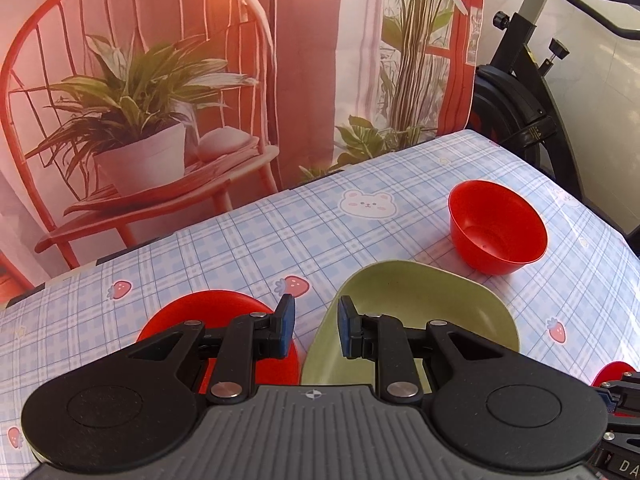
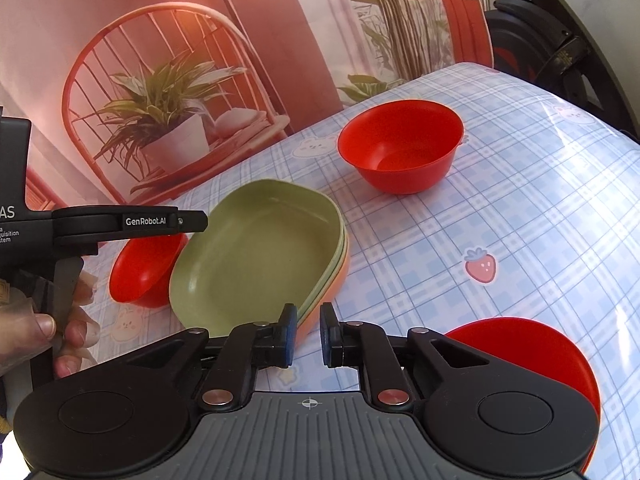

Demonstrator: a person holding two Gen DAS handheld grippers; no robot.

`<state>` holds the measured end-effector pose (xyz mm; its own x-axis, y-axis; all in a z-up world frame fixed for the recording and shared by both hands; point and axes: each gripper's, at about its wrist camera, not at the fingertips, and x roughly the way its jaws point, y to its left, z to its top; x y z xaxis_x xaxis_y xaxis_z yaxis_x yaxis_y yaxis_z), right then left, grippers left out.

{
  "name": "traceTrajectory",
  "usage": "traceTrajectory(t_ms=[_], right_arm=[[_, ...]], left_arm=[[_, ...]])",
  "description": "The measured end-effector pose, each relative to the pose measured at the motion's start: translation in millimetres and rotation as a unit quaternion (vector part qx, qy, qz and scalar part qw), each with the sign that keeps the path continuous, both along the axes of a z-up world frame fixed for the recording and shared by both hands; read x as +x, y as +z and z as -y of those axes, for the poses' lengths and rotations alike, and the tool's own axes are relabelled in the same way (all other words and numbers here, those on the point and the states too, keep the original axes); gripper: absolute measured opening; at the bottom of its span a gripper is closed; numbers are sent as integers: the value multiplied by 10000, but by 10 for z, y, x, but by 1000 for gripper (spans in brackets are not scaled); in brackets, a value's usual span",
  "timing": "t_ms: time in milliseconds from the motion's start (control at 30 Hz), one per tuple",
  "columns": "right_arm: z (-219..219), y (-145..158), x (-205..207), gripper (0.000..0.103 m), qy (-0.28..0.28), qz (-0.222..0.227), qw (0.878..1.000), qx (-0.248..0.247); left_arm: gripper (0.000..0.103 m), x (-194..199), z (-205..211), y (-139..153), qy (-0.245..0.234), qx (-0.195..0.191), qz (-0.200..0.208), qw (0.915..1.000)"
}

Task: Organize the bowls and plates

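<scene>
Left wrist view shows the left gripper [image 1: 316, 326] hovering over the near rim of a green plate [image 1: 424, 312], its blue-padded jaws a narrow gap apart with nothing between them. Beyond the green plate, toward the far right corner, a red bowl [image 1: 496, 228] stands upright and alone on the checked tablecloth [image 1: 240, 240] covering the surface, apparently waiting to be gathered. Left of the plate, a second red bowl [image 1: 208, 312] is half hidden by the gripper.

Right wrist view adds what the left cannot see: the green plate [image 2: 256, 256] is the top of a nested stack, with a paler green rim and an orange plate [image 2: 340, 276] showing beneath it, so the plates look already sorted. The right gripper [image 2: 308, 338] sits just off the stack's near right edge, jaws slightly apart and empty, touching nothing. A third red dish [image 2: 540, 352], whether bowl or plate is unclear, lies right of the stack, largely behind this gripper. To the stack's left, the second red bowl [image 2: 144, 272] tilts against it, and a person's hand [image 2: 44, 328] grips the left gripper's handle [image 2: 120, 222]. Judging by this, the bowls remain to be stacked.
</scene>
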<state>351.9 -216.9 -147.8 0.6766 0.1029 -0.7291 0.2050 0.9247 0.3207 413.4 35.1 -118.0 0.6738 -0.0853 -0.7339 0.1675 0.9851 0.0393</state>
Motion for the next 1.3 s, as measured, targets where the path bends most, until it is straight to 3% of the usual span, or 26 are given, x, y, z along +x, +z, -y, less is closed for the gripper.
traceTrajectory(t_ms=[100, 400, 700, 1000, 1300], right_arm=[[14, 115, -78, 20, 36, 206, 9995, -221], [36, 352, -329, 20, -265, 409, 9953, -832], [-193, 448, -290, 20, -83, 503, 9936, -1007], [-493, 489, 122, 20, 238, 532, 9931, -1019], [-788, 436, 743, 20, 562, 563, 9916, -1023]], left_arm=[[24, -103, -20, 141, -50, 84, 127, 9999], [24, -334, -463, 403, 123, 26, 275, 9995], [24, -511, -1020, 575, 352, 35, 526, 9980], [24, -345, -1300, 400, 657, -167, 408, 9969], [24, -164, -1291, 94, 708, -454, 190, 9963]])
